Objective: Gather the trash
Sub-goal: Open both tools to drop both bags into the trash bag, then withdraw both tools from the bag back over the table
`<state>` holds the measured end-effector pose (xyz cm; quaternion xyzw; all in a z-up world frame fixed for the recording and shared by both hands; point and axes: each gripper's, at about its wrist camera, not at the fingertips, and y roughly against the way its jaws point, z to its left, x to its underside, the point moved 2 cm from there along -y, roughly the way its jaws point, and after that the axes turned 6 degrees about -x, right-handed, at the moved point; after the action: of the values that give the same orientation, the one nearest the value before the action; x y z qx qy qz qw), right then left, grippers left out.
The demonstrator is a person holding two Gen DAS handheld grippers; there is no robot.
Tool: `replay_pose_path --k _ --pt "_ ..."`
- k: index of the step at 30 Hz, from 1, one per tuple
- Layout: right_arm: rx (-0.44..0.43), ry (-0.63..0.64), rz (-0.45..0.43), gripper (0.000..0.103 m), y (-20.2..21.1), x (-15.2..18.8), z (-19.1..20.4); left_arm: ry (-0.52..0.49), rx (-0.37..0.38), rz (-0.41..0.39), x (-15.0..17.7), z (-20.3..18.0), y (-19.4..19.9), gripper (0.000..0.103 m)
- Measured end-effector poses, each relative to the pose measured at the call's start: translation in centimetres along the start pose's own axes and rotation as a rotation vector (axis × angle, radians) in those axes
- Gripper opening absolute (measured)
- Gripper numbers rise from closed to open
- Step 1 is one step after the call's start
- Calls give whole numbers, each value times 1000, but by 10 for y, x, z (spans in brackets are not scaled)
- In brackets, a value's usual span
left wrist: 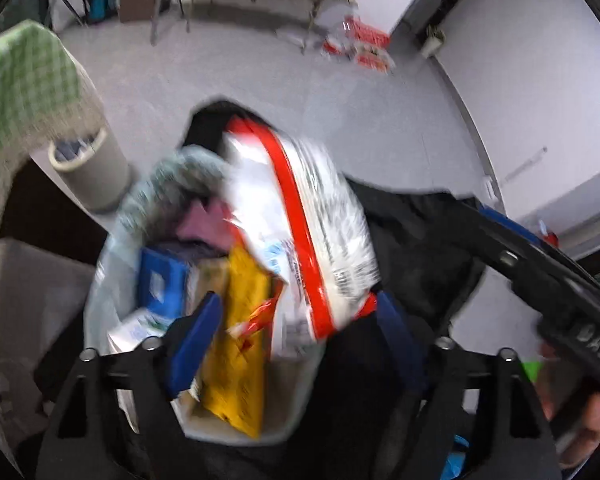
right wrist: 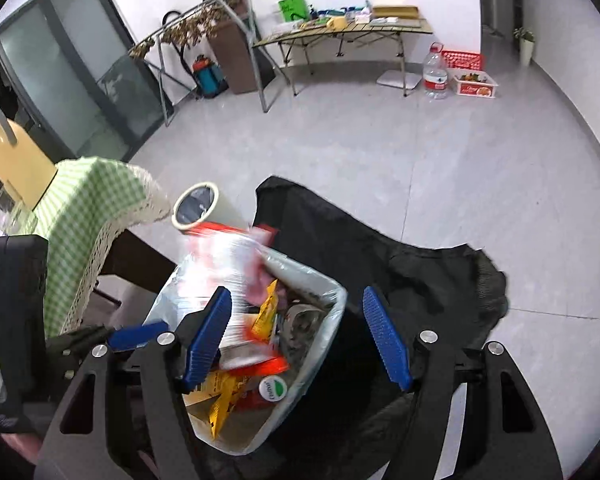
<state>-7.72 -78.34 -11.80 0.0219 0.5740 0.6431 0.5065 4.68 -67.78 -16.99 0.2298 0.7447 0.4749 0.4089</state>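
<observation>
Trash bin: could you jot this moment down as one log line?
step: dropping wrapper | red-and-white wrapper: blurred over bin | left gripper: open | right gripper: open, empty | bin: nearly full

- The left tool (left wrist: 296, 332) and the right tool (right wrist: 300, 336) had blue ribbed pads on black frames.
- The bin (right wrist: 332, 300) was pale grey with a clear liner.
- The large wrapper (left wrist: 312, 220) was white with a broad red stripe and black print.
- A yellow packet (left wrist: 240, 344) carried red marks; a blue carton (left wrist: 162, 284) lay beside it.
- The cloth (right wrist: 88, 208) on the worktop was green-and-white checked with a cream lace edge.
- The chair (right wrist: 380, 264) was black.
- The floor (right wrist: 380, 152) was light grey.
- The crate (right wrist: 462, 60) by the wall was red.
</observation>
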Motion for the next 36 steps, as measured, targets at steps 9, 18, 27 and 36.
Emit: replay_pose_path --k 9,18,27,36 --pt "15 8 71 66 -16 21 -8 25 -80 -28 19 39 15 82" --pt "24 50 69 66 0 27 7 6 -133 -144 29 57 76 82" --pt "63 147 -59 66 60 8 54 37 -202 -427 44 88 222 87" --pt "-16 272 -258 73 129 -10 154 166 -428 -662 116 193 382 95"
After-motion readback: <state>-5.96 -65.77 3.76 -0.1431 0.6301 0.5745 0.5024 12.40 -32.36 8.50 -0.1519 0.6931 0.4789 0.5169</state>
